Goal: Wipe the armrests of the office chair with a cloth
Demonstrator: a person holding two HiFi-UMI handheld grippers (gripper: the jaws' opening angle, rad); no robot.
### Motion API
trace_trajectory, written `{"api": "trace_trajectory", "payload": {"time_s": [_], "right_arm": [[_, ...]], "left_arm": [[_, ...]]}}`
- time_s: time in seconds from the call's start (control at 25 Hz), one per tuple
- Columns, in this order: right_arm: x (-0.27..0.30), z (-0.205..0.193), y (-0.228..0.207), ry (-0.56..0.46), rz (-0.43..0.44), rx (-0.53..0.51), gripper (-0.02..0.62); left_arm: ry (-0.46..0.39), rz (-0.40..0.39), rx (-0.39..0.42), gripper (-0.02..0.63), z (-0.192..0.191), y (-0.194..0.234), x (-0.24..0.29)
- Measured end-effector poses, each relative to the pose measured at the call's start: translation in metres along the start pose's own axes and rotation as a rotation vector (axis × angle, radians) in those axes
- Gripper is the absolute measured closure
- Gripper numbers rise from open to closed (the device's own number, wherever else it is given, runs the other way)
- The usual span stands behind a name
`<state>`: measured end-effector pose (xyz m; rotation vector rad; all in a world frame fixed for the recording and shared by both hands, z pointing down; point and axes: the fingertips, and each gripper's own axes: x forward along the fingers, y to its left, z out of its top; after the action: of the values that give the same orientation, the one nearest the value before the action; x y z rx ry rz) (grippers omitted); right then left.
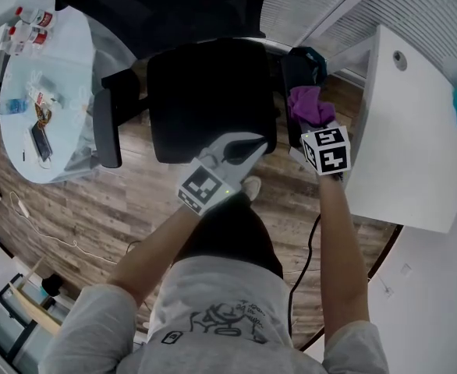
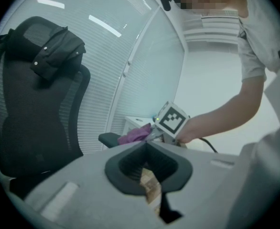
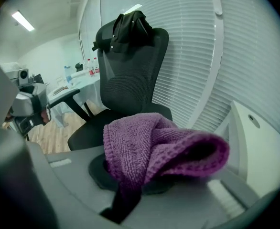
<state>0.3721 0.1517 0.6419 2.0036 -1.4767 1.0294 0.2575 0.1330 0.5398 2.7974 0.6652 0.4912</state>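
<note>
The right tongs (image 1: pixel 309 121) are shut tight on the purple cloth (image 3: pixel 154 147). The cloth hangs over the tongs in a soft lump. It sits at the black armrest (image 1: pixel 293 80) on the right side of the office chair (image 1: pixel 209 100). The left tongs (image 2: pixel 146 145) are closed and hold nothing. They hang over the front edge of the chair seat. The other armrest (image 1: pixel 108 127) is on the far side, well apart from the cloth. A white counter (image 1: pixel 416 131) stands just beside the right tongs.
</note>
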Motion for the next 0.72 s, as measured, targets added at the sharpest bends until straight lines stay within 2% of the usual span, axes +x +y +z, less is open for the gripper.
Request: {"api": "trace_trajectory", "payload": {"time_s": [0.44,0.72], "right_arm": [[0.059,0.064,-0.036,0.011,-0.013,-0.011,0.558],[0.076,0.083,-0.045,0.014,-0.022,-0.014,0.558]], "left_arm": [[0.006,0.006,-0.020,0.606,-0.008,0.011,-0.009],[0.014,0.006,-0.031,0.606,-0.015,0.012,-0.016]]}}
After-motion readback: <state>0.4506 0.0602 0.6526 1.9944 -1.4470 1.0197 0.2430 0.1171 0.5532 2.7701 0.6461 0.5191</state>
